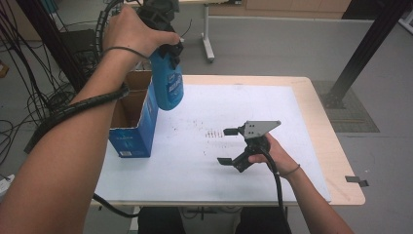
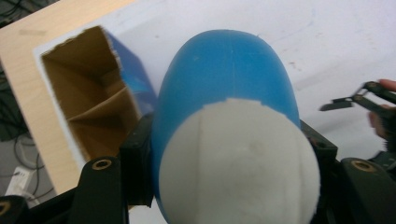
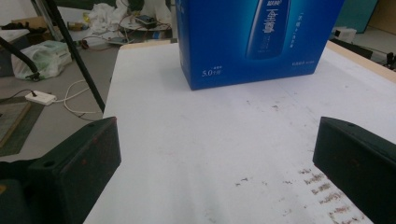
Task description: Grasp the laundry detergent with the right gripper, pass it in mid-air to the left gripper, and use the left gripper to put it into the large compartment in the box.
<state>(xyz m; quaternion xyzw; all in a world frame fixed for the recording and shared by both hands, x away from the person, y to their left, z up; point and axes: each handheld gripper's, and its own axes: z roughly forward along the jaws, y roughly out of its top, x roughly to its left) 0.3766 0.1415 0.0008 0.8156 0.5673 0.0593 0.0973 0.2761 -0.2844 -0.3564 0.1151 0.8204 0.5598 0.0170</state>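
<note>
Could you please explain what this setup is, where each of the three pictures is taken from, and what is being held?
A person sits at a table covered with a white sheet and holds a hand-operated gripper in each hand; there is no robot arm. Each gripper has two black fingers and carries its own camera.

The high view looks down from above the person. The other two pictures look along each gripper's own fingers.

The left gripper is raised and shut on a blue bottle, held above an open blue cardboard box standing at the table's left side. In the left gripper view the bottle is seen end-on, with the box's open top beyond it.

The right gripper rests low over the sheet, open with nothing between its fingers; its view faces the printed side of the box.
</note>
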